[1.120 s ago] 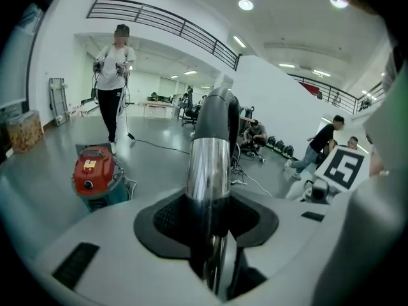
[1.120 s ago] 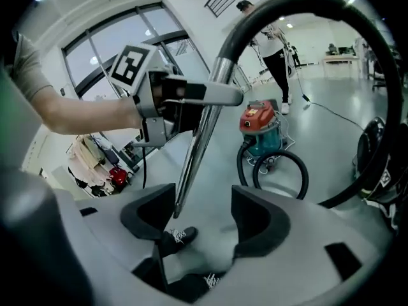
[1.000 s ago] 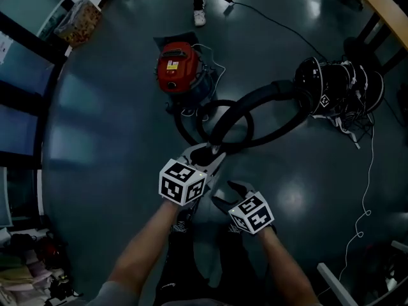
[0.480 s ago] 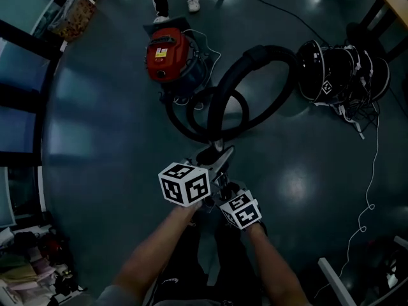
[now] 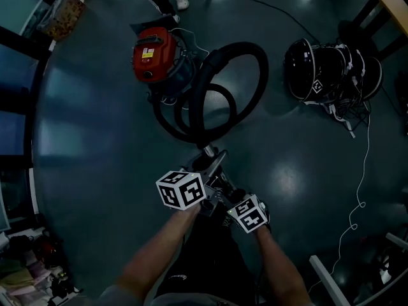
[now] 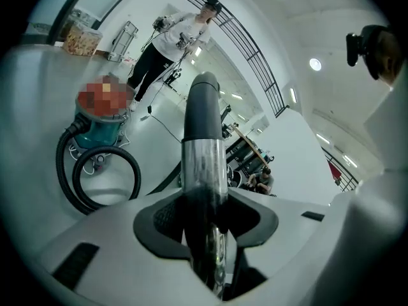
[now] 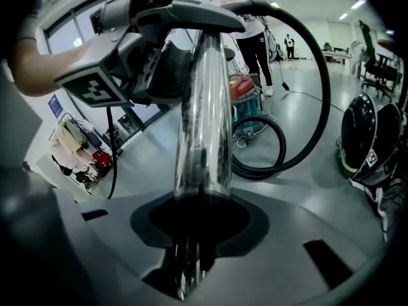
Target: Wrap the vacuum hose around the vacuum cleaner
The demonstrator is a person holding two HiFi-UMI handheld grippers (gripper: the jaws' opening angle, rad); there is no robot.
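In the head view, we see the vacuum cleaner (image 5: 156,56), red on top, standing on the floor at eleven o'clock. Its black hose (image 5: 255,62) lies in loops just to the cleaner's right, swings up toward one o'clock and comes back down to a metal tube (image 5: 210,153) near six o'clock. The left tongs (image 5: 213,161) hold this tube, and the right tongs (image 5: 226,193) sit just behind them on the same tube. A bin (image 5: 60,14) stands in the far eleven o'clock corner, full of mottled contents we cannot identify. Black rounded gear (image 5: 319,75) with cables lies at two o'clock.

In the left gripper view, both pads press on the tube. The cleaner is at ten o'clock with hose coils beside it. The clear bin, at eleven o'clock, holds orange and pale bits.

In the right gripper view, the jaws have just been closing and now clamp the shiny tube. The left tongs grip it higher up, at eleven o'clock, and the cleaner shows beyond at one o'clock.
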